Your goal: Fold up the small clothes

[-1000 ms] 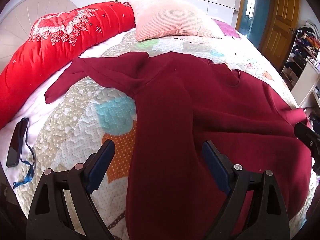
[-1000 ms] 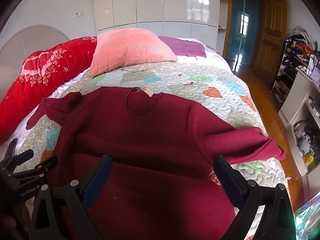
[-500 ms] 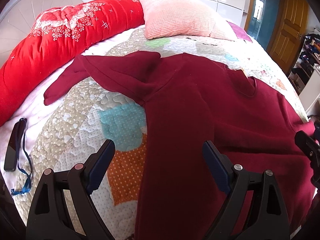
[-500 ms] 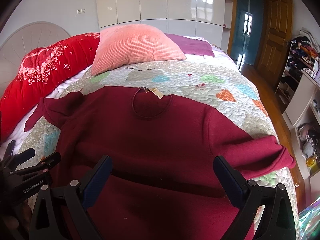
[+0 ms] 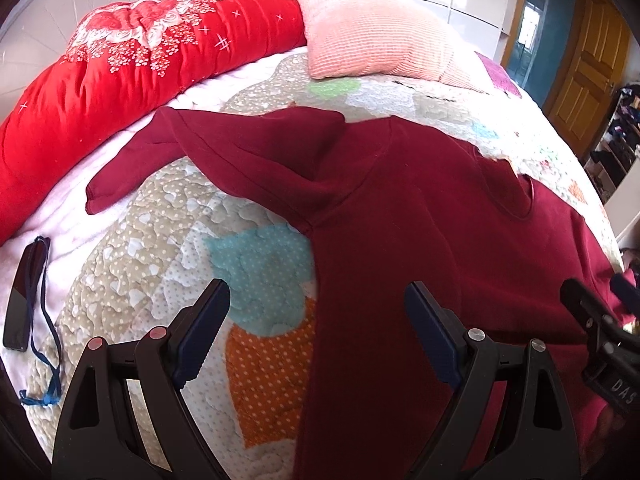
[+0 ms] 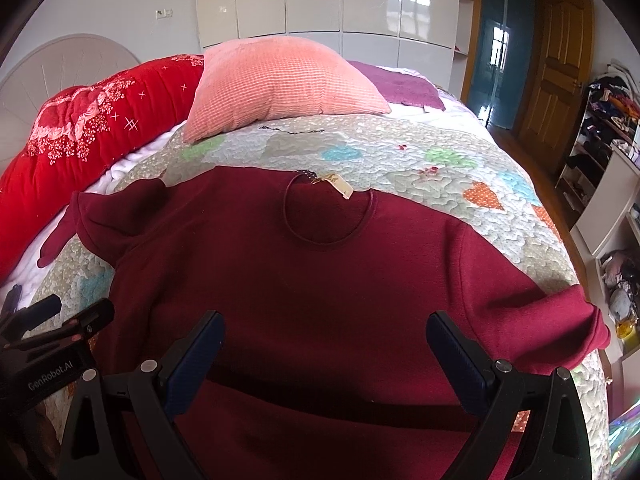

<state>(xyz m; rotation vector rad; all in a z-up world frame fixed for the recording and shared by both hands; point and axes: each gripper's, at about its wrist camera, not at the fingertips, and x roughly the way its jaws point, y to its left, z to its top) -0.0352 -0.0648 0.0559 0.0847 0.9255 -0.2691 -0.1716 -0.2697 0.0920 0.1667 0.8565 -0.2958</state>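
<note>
The dark red sweater [image 6: 320, 280] lies flat on the bed [image 6: 400, 152], filling the middle of the frame. Both the left hand-held gripper [image 5: 316, 332] and right hand-held gripper [image 6: 324, 356] are wide open, empty. Next, probably pinch the left sleeve [image 5: 240, 152] and fold it inward, slowly.

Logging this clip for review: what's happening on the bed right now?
A person holds two handheld grippers over a maroon sweater spread face up on a quilted bed. Both the left gripper and the right gripper are open and hold nothing. A fold line runs across the lower body, so the hem looks turned up. Both sleeves lie out to the sides, not yet folded in.
</note>
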